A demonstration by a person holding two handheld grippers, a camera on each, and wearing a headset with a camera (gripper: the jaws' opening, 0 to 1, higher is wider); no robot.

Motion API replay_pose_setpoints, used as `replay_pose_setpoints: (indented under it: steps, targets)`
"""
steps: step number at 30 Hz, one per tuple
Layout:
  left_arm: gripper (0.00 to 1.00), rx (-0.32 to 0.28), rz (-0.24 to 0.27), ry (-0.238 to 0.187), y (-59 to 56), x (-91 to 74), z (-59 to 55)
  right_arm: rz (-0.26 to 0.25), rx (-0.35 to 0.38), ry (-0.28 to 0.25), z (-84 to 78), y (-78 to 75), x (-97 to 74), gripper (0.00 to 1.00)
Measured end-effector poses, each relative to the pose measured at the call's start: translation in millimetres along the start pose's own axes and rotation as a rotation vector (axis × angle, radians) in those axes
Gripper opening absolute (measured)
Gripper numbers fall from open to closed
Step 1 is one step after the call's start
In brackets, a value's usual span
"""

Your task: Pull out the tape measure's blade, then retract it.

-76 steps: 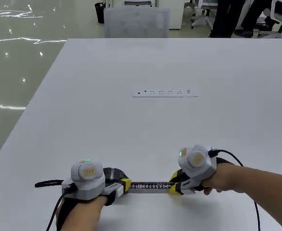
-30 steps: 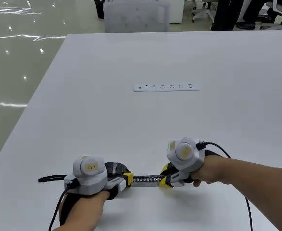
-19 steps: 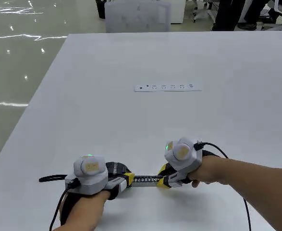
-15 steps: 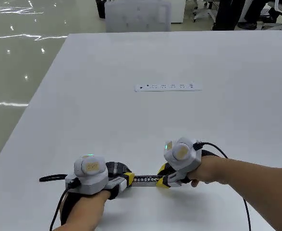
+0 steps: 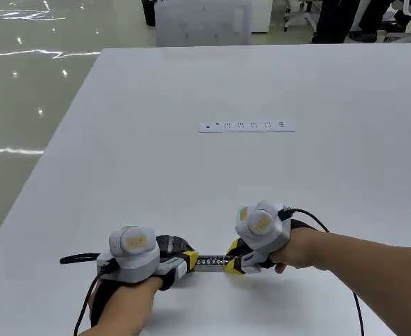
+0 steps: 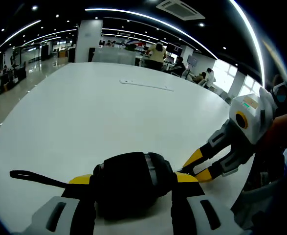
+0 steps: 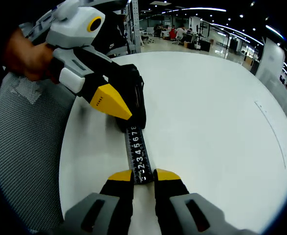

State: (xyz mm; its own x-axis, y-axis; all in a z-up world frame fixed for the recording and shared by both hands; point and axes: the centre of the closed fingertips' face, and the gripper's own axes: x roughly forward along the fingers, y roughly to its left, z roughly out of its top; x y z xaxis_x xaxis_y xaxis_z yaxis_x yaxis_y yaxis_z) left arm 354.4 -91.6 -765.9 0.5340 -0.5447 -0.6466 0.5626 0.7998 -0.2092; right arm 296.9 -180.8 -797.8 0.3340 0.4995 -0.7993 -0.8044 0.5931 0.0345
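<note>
Right claw (image 5: 230, 266) closer to tape measure (image 5: 171, 246); blade (image 5: 211, 261) shorter.

Table: we see a broad white table (image 5: 261, 84) with a plain, matte top.
Strip: a white power strip (image 5: 246, 126) lies flat near the table's middle.
Floor: on the left we see a glossy pale floor (image 5: 23, 84) that mirrors the lights.
Seating: a grey chair back (image 5: 203, 22) stands at the table's far end, with office chairs (image 5: 408, 17) beyond it.
Ceiling: in the left gripper view we see long light strips (image 6: 148, 18) on a dark ceiling.
Pillar: a white pillar (image 6: 88, 41) rises behind the table.
Windows: bright windows (image 6: 229, 73) line one side.
</note>
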Motion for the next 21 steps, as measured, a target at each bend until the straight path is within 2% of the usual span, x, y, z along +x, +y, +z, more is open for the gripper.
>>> replay_pose_setpoints:
  steps: [8,11,21]
  targets:
    - [0.59,0.001,0.000,-0.002,-0.1,0.1,0.3,-0.003,-0.006,0.009,4.6,0.2,4.0,0.14]
    - [0.59,-0.001,0.001,-0.001,0.0,0.0,0.1,0.003,0.041,-0.002,7.0,-0.1,5.4,0.14]
    - [0.59,-0.002,-0.001,-0.002,-0.1,0.0,-0.1,0.007,0.023,-0.011,14.2,1.9,9.5,0.14]
